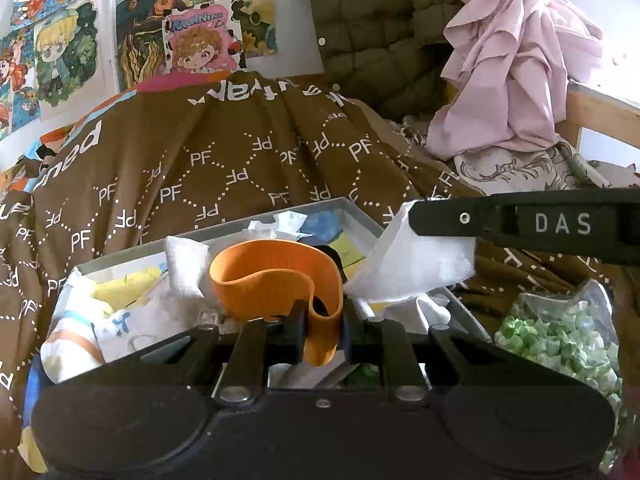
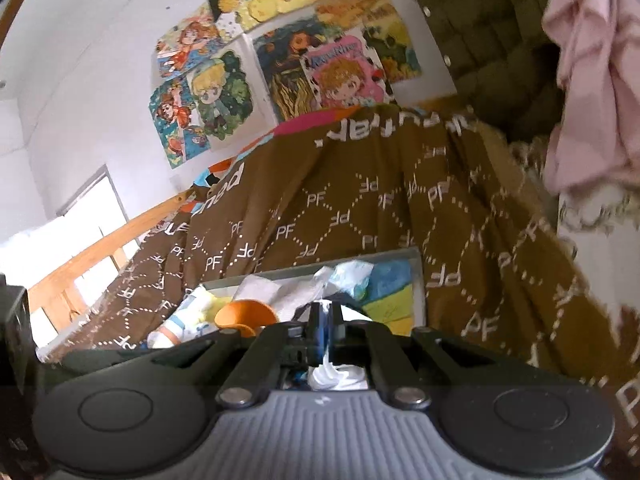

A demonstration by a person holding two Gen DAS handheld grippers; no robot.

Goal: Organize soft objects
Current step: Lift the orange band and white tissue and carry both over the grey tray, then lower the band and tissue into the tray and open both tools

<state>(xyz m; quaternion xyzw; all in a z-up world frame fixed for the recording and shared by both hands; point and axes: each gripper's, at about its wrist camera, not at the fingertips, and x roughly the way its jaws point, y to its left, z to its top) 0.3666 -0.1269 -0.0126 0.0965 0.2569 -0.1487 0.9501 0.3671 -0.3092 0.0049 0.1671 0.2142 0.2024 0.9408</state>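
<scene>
My left gripper [image 1: 323, 320] is shut on an orange rubber band [image 1: 276, 276], a wide looped strap held over a grey box [image 1: 224, 222] full of soft items. My right gripper [image 2: 323, 314] is shut on a white cloth [image 2: 334, 376]; in the left wrist view it reaches in from the right [image 1: 416, 220], holding the white cloth [image 1: 412, 264] above the box's right side. In the right wrist view the box [image 2: 418, 280] lies just ahead with the orange band [image 2: 246, 312] inside.
The box holds socks [image 1: 76, 340], white tissues [image 1: 280, 224] and yellow and blue cloths. A clear bag of green pieces [image 1: 560, 340] lies at the right. A brown patterned blanket [image 1: 224, 152] covers the bed. Pink cloth [image 1: 516, 64] hangs at the back right.
</scene>
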